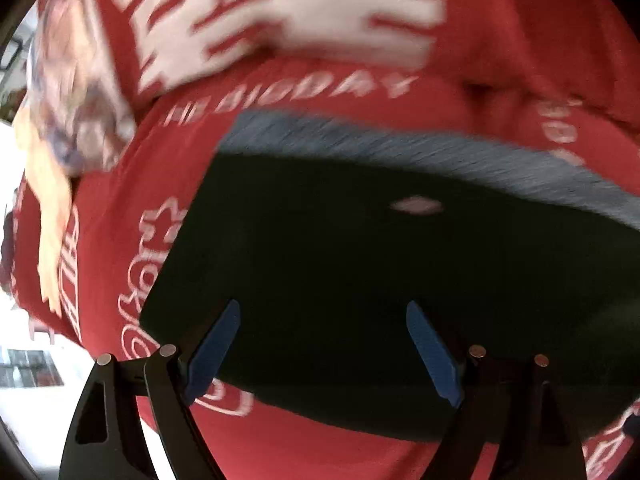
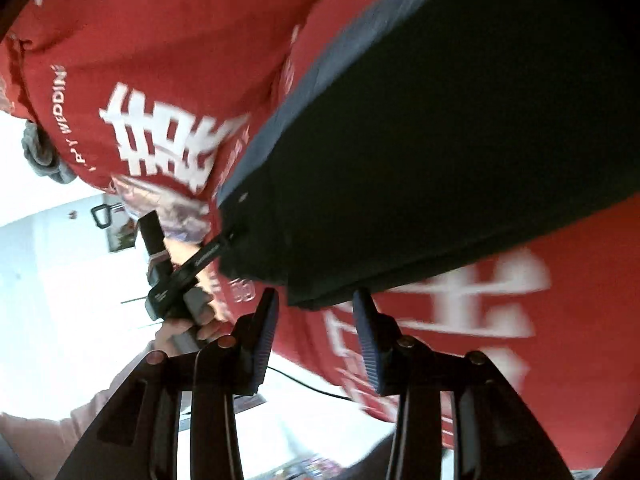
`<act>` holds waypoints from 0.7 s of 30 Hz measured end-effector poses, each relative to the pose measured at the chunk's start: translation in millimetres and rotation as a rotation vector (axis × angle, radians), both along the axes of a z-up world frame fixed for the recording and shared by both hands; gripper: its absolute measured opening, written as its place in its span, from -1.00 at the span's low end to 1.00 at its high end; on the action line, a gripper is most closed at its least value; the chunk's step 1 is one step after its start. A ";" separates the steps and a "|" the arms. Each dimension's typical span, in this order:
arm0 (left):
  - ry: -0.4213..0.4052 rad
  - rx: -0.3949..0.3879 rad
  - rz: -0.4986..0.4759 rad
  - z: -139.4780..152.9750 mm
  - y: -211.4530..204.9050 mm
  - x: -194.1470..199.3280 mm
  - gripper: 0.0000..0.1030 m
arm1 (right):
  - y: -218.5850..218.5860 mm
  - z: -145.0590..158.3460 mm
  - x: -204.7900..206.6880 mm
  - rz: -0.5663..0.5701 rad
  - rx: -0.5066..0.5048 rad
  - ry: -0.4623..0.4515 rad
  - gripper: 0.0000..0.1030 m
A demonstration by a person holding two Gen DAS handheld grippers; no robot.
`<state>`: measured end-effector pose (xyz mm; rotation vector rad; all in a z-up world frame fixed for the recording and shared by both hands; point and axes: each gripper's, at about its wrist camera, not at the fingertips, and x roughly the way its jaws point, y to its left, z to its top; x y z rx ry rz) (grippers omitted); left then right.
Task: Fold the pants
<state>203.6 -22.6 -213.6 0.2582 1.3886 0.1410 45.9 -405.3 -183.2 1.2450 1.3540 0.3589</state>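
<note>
Dark folded pants (image 1: 320,260) lie on the red printed cloth (image 1: 280,448).
Both hand-held grippers, left (image 1: 322,354) and right (image 2: 316,336), stand spread and empty at the frames' lower edge, likely released after a fold.

Black tongs (image 1: 322,354) with blue pads (image 1: 214,354); sleeve (image 2: 60,432) seemingly pink.

A red cloth printed with large white characters and white lettering (image 1: 500,32) covers the whole surface, lying in soft folds; in the right wrist view the same red cloth (image 2: 168,40) shows blurred words near its left edge. A crumpled, pale patterned fabric (image 1: 80,92) lies at the far left on the cloth. Off the left edge, a grey knitted item (image 2: 40,152) sits just beside the cloth, against a bright white background. A thin black cable (image 2: 308,388) runs below the cloth's near edge.
</note>
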 end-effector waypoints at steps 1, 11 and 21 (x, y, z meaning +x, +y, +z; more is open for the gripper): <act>0.006 -0.048 0.003 -4.8 11.3 -1.4 0.74 | 10.0 -6.2 0.7 0.000 0.008 0.011 -0.16; -0.012 -0.184 -0.095 -8.9 30.1 -2.0 0.85 | 40.9 -22.2 23.5 -0.033 -0.032 0.026 -0.16; -0.032 -0.167 -0.204 -8.9 29.6 -18.2 0.95 | 53.8 -10.5 20.6 -0.016 -0.199 0.074 -0.84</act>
